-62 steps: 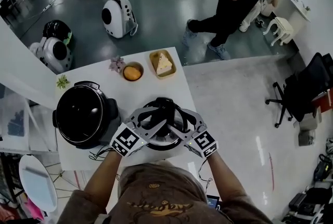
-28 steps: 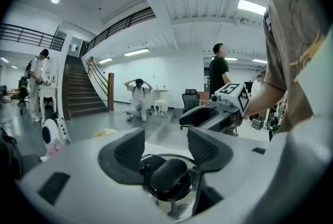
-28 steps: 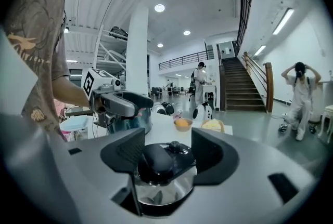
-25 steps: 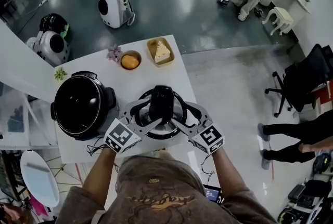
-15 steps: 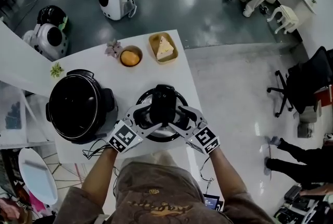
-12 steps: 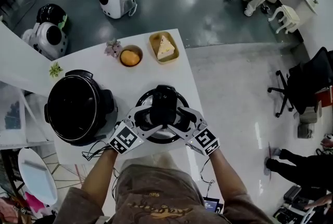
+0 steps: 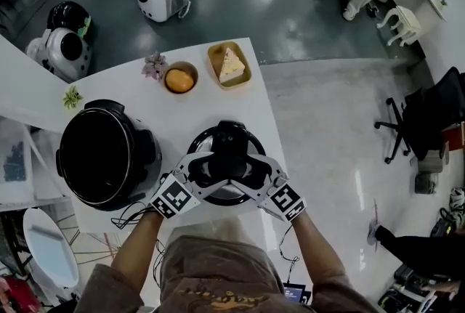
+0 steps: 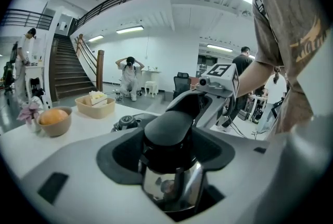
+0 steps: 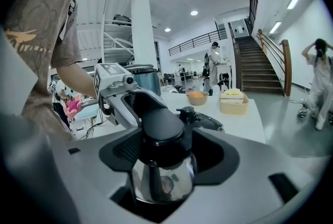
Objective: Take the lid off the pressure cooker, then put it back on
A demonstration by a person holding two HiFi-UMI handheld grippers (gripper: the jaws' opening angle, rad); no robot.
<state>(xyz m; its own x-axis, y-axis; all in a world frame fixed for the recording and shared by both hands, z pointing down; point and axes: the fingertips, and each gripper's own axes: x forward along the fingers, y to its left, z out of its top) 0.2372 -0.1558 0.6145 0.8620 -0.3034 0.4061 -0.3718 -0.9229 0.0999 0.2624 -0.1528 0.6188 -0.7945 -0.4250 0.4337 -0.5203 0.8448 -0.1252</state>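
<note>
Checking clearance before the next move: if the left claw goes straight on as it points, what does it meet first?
The black handle of the lid, right inside the left claw, whose jaws have just been opening and seem clear of it. Beyond it, the right claw faces back.

I logged on the desk (image 7: 182, 112): cooker pot (image 7: 102, 157) stood left; lid (image 7: 231, 137) lay right of it, near; behind them, bowl (image 7: 179, 79) sat left of tray (image 7: 229, 66).

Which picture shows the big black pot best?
The head view: the open black pressure cooker pot shows whole from above. The right gripper view catches only its side; the left gripper view misses it.
</note>
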